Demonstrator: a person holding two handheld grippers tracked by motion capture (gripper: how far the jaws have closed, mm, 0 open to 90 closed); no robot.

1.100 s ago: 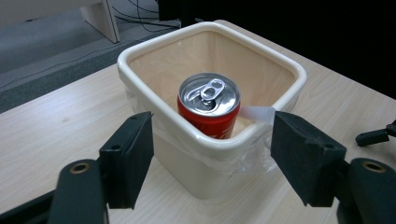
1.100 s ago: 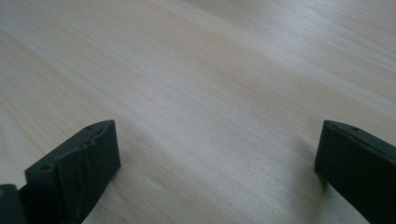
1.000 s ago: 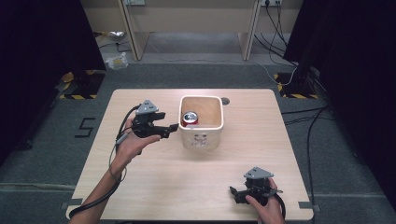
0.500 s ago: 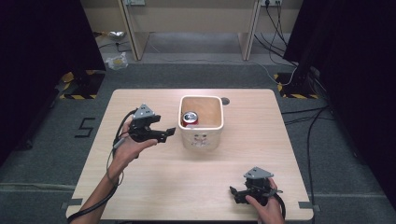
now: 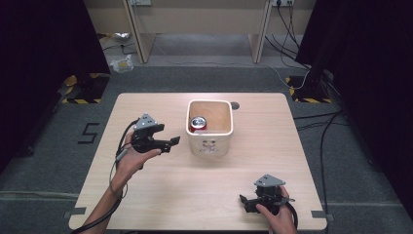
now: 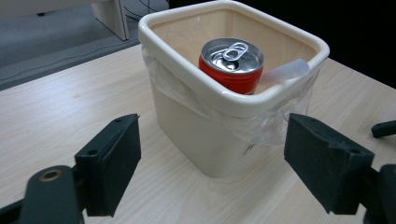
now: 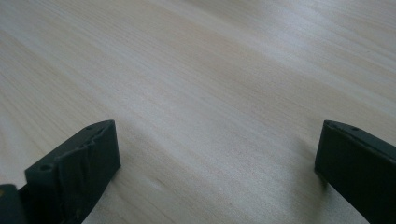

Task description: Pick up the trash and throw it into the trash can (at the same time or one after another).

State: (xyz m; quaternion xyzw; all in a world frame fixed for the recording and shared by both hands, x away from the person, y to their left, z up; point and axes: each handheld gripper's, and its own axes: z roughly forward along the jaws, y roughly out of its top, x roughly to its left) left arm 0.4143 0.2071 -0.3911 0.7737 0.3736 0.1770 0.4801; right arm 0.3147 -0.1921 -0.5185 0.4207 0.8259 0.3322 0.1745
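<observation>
Left gripper (image 5: 168, 142) backs leftward off white bin (image 5: 210, 141), jaws spread empty | can (image 5: 198, 124) inside | right gripper (image 5: 253, 202) released, lower right.

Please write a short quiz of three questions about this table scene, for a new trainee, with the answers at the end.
1. True or false: the red can stands upright inside the cream bin.
2. Which claw is nearer to the bin: (a) the left claw or (b) the right claw?
3. Fill in: both claws have their jaws ____.

Key
1. True. The can's silver top with its pull tab faces up, below the bin's rim.
2. (a). The left claw is just beside the bin; the right claw is low at the near edge of the wooden table.
3. Open. Neither one holds anything.
</observation>
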